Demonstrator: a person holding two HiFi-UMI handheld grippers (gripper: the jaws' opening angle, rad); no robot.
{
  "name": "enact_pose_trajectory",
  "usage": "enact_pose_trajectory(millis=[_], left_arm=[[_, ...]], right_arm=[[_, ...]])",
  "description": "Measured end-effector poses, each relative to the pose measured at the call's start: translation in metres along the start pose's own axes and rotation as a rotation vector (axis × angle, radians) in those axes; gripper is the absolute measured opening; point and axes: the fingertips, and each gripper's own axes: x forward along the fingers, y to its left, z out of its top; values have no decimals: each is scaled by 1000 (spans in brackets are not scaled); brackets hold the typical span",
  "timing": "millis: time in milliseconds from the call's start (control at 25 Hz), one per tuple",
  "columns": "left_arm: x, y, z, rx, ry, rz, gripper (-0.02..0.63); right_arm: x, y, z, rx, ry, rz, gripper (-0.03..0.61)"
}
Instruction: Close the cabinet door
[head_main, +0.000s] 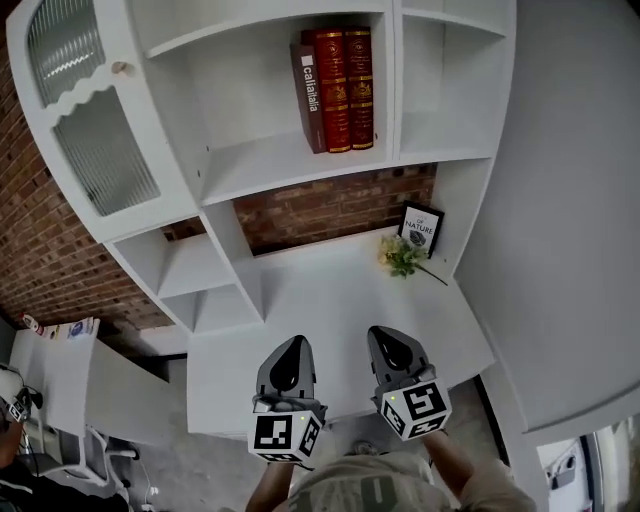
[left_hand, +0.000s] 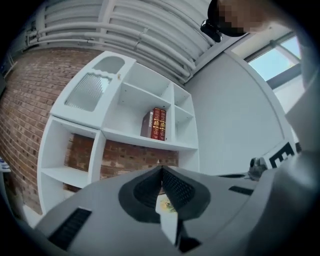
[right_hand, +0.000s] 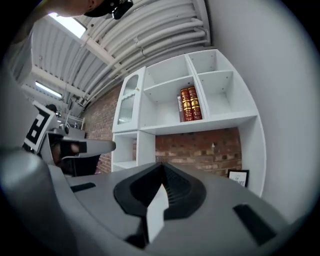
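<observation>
**Both grippers closed over the desk's front edge; cabinet door above its far left**

The left gripper (head_main: 296, 345) and the right gripper (head_main: 382, 335) hang side by side above the front edge of the white desk (head_main: 330, 295). Each has its jaws together, with nothing between them. The desk top ahead of them is bare and open. At the desk's far right corner lies a small bunch of flowers (head_main: 402, 256), with a framed picture (head_main: 421, 227) leaning just behind it. A brick wall (head_main: 320, 208) backs the desk. The shelf above the desk holds three upright books (head_main: 335, 90); the compartments on either side hold nothing. The cabinet door (head_main: 95, 130), with ribbed glass and a round knob (head_main: 122, 68), is above the desk's far left and appears to lie flush with the shelf unit.
</observation>
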Motion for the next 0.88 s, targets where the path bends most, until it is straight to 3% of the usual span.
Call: enact_pose_trajectory(millis=[240, 600, 880], left_arm=[[5, -13, -13, -35, 36, -10, 14], [-9, 5, -13, -60, 27, 70, 14], [-19, 5, -16, -51, 40, 86, 14]], right_arm=[[-10, 5, -16, -136, 67, -12, 15], [-5, 6, -11, -130, 79, 19, 15], [-5, 10, -13, -109, 78, 32, 15]])
